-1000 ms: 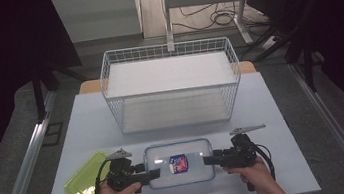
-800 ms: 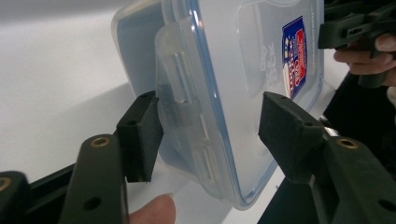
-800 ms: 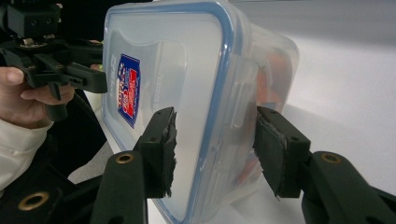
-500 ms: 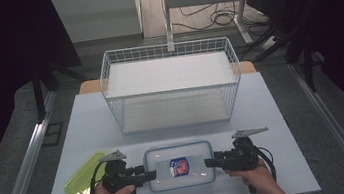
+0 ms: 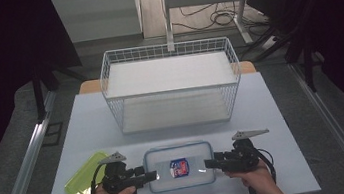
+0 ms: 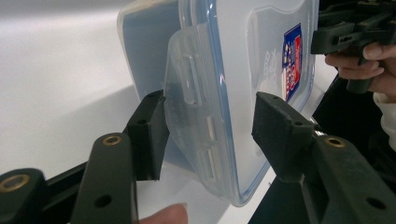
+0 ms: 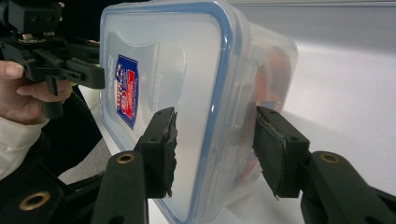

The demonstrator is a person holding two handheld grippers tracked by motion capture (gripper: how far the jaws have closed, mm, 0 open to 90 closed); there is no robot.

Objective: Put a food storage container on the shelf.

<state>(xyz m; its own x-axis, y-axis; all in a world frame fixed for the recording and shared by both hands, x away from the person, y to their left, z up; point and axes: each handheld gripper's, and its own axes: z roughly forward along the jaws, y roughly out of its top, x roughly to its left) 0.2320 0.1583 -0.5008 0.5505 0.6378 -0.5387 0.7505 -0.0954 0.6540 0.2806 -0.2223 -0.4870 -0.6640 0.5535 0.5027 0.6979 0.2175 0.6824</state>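
While my left gripper (image 5: 153, 175) has just been closing its jaws around the clip on the left end of the clear lidded container (image 5: 179, 166), they stand half shut with a gap showing, so no firm grip yet. My right gripper (image 5: 208, 163) straddles the opposite end likewise. I count one container near the table's front edge, one yellow lid (image 5: 81, 180), one wire basket (image 5: 171, 84).

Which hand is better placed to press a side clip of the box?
Probably the left gripper: the open clip of the box touches one finger. The right gripper brackets a clip lying flat.
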